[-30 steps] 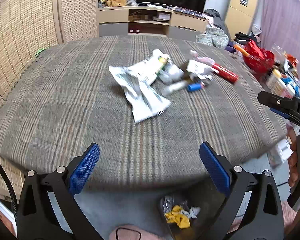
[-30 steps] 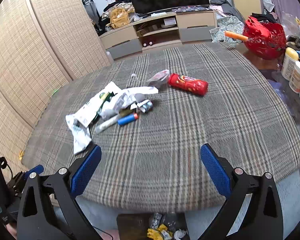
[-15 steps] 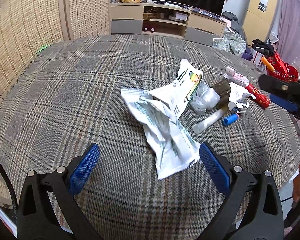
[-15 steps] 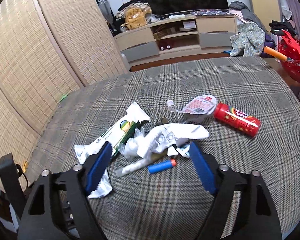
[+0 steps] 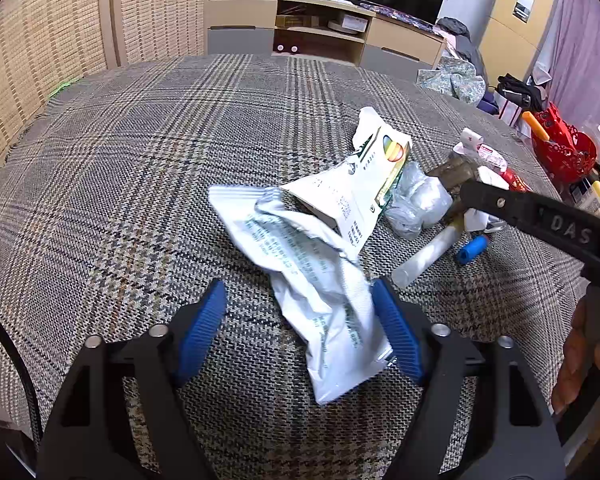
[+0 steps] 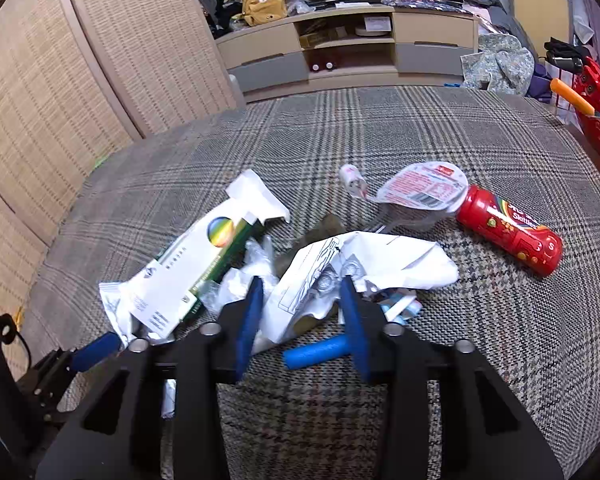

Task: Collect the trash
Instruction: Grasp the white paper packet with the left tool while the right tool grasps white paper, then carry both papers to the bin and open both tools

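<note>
Left wrist view: a crumpled silver pouch [image 5: 320, 292] lies on the plaid tabletop [image 5: 120, 208], its lower part between the blue pads of the left gripper [image 5: 300, 320]. The jaws stand partly open; the right pad touches the pouch edge, with no grip visible. One white-and-green wrapper [image 5: 364, 188] overlaps the pouch's far end. In the right wrist view, the right gripper [image 6: 302, 312], narrowly open, straddles a crumpled white paper [image 6: 364, 268] without clamping it. Just beside its right pad lies one blue tube [image 6: 316, 354]. Farther right lie one peeled lid [image 6: 420, 188] and one red bottle [image 6: 508, 228].
</note>
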{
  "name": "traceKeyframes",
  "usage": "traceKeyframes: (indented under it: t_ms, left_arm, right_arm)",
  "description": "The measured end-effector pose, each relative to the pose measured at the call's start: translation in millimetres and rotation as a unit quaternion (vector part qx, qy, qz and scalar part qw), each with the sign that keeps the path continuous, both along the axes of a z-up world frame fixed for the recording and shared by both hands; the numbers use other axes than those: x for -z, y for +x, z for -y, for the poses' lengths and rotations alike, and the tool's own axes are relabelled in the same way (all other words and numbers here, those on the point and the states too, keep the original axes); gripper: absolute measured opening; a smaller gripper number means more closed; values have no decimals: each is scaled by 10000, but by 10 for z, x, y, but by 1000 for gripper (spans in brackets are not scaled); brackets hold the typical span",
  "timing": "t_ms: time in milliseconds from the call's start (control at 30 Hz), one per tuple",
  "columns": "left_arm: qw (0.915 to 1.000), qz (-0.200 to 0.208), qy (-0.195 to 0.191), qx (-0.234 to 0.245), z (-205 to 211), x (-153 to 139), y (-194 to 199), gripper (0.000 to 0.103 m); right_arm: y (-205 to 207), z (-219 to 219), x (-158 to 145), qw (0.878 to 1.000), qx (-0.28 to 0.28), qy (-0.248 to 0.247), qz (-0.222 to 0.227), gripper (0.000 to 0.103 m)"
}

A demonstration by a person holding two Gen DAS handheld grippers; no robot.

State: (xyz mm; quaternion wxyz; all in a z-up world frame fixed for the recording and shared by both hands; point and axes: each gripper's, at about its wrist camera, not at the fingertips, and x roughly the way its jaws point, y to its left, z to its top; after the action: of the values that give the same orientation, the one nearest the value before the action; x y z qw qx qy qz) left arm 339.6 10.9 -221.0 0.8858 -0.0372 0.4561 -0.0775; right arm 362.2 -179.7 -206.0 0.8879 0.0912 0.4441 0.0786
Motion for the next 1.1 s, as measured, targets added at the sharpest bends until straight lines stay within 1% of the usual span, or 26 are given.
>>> traceKeyframes:
  t_ms: [33, 67, 133, 200, 233, 367, 567, 700, 900, 1100]
  left_arm:
    - [10000, 16, -40, 43, 10, -7, -17, 59]
    - [9999, 23, -79, 95, 24, -11, -36, 52]
    - [9998, 33, -120, 162, 47, -16, -66, 44]
    - [9998, 55, -109, 177, 59, -18, -98, 42]
    - [9997, 47, -135, 182, 54, -16, -98, 39]
    - [9994, 70, -275, 190, 33, -20, -171, 32]
    - [9993, 255, -222, 166, -3, -185, -344, 30]
    - [9985, 489, -201, 156, -25, -458, -562, 29]
    - [9963, 820, -119, 240, 42, -891, -1020, 29]
    - [9943, 975, -132, 405, 131, -1138, -1503, 30]
  right_arm:
    - [-12, 19, 9, 10000, 1, 10, -7, 27]
    - [-23, 36, 9, 10000, 3, 22, -12, 23]
    - [-61, 75, 12, 10000, 4, 53, -20, 14]
    - [-96, 111, 9, 10000, 2, 47, -15, 13]
    - [-118, 135, 3, 10000, 6, 66, -6, 12]
    - [-194, 215, -82, 9999, 37, 140, 92, 11]
    - [-386, 266, -396, 9991, 20, 140, 398, 11]
    - [-589, 284, -660, 9980, -47, 177, 609, 11]
    - [-1047, 290, -1005, 9960, -127, 133, 874, 11]
    - [-1599, 394, -1173, 9951, -127, 69, 976, 11]
